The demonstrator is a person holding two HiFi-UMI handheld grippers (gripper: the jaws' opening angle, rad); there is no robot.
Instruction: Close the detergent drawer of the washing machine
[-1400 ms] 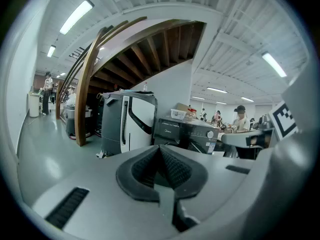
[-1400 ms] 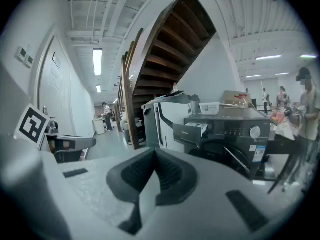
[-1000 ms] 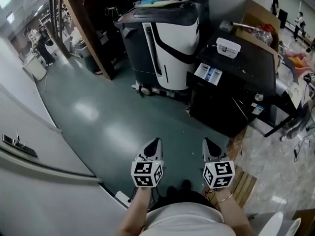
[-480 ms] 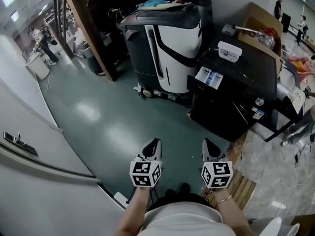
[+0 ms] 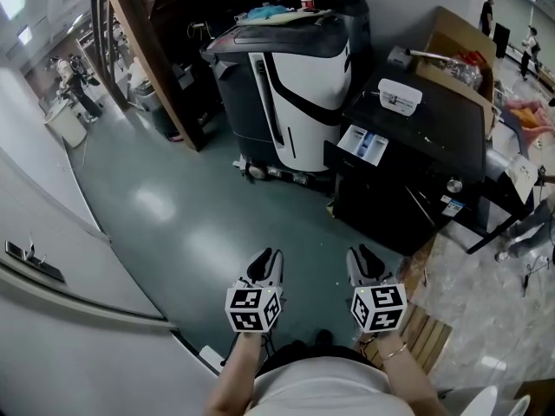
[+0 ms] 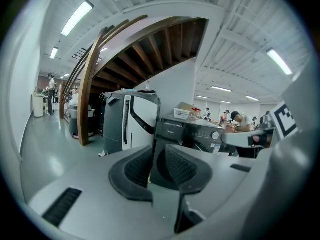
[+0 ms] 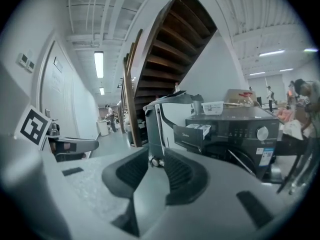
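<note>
Head view: the left tool (image 5: 267, 258) and the right tool (image 5: 360, 256) are held side by side, low over the green floor (image 5: 173, 215), each in one of the person's hands. Both point toward the black washing machine (image 5: 408, 163). In the left gripper view, the left tool's jaws stand a narrow gap apart; they have just been opening, with nothing between them. In the right gripper view, the right tool's jaws are likewise slightly parted, also just opened, and empty.

The washing machine stands ahead of the right tool and a little to its right, well apart from both tools. Its detergent drawer (image 5: 362, 144) is pulled out of the top left corner of the front, with white and blue compartments showing. A white plastic box (image 5: 401, 96) lies on the machine's top. Ahead of the left tool, beside the washing machine, stands a grey and white wheeled machine (image 5: 286, 76), with a wooden staircase (image 5: 147, 50) further left.
</note>
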